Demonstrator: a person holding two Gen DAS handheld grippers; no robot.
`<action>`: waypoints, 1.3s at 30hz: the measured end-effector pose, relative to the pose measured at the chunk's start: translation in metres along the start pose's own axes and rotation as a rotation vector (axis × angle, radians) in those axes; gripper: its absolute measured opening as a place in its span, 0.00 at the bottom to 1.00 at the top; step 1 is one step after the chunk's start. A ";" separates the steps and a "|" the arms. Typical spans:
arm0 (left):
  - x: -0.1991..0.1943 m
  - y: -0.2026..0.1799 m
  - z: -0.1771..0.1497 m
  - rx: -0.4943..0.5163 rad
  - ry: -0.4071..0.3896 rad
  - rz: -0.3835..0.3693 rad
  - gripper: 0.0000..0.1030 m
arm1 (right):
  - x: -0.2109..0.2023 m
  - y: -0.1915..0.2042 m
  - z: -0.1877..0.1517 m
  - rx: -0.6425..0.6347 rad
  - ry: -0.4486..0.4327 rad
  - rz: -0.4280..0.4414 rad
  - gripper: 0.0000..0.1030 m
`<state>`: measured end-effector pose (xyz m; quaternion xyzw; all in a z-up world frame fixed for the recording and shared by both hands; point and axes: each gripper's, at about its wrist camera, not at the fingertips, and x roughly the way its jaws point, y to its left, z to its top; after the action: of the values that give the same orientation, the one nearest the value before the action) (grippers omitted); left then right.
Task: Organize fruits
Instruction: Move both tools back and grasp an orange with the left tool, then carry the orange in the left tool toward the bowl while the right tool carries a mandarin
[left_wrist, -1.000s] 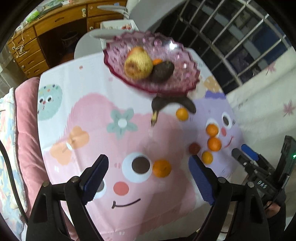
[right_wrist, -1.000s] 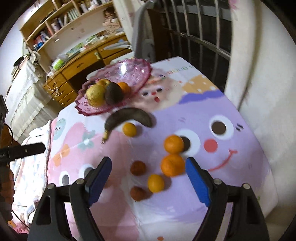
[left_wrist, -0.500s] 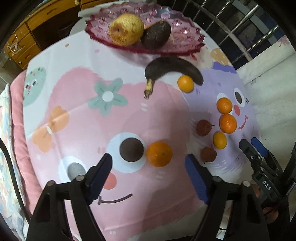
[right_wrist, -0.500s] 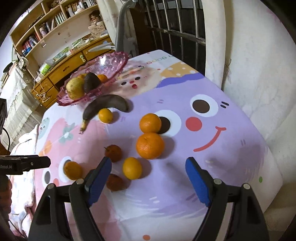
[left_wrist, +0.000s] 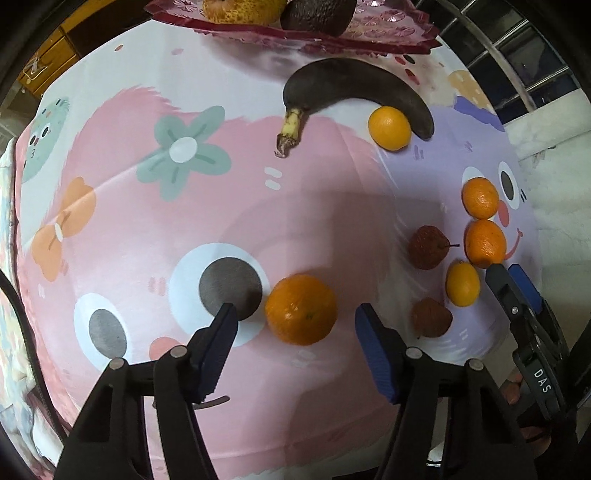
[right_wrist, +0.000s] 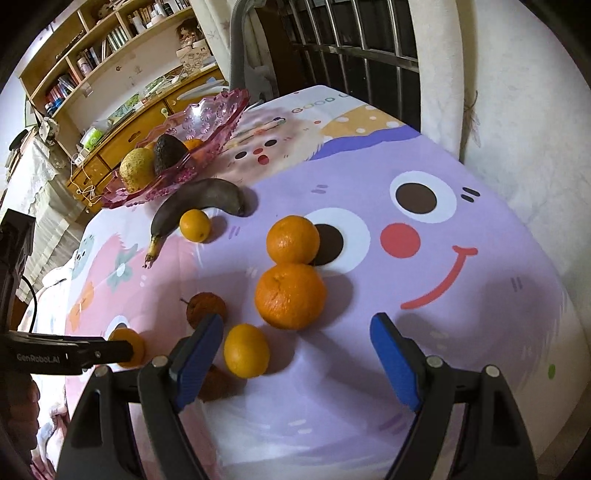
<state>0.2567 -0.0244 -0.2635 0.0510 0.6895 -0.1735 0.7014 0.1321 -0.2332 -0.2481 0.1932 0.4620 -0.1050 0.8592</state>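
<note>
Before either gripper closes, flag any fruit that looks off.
The banana beside the pink bowl is blackened nearly all over, only its stem still yellow: badly overripe. Two small reddish fruits near the oranges look shrivelled.

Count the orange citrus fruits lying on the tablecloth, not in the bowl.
5: one between the left claw's fingers, one beside the banana, two touching, and a small one near the right claw.
</note>
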 end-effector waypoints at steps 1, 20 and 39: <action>0.002 -0.001 0.001 -0.002 0.000 0.003 0.59 | 0.002 -0.001 0.001 -0.004 0.001 -0.003 0.80; 0.019 -0.007 0.010 -0.036 0.026 0.051 0.38 | 0.030 -0.004 0.016 -0.065 0.061 0.079 0.50; -0.016 -0.003 -0.004 -0.055 -0.011 0.047 0.38 | 0.013 0.005 0.018 -0.103 0.120 0.101 0.44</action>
<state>0.2523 -0.0231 -0.2472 0.0468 0.6887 -0.1384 0.7102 0.1546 -0.2363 -0.2491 0.1776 0.5069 -0.0258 0.8431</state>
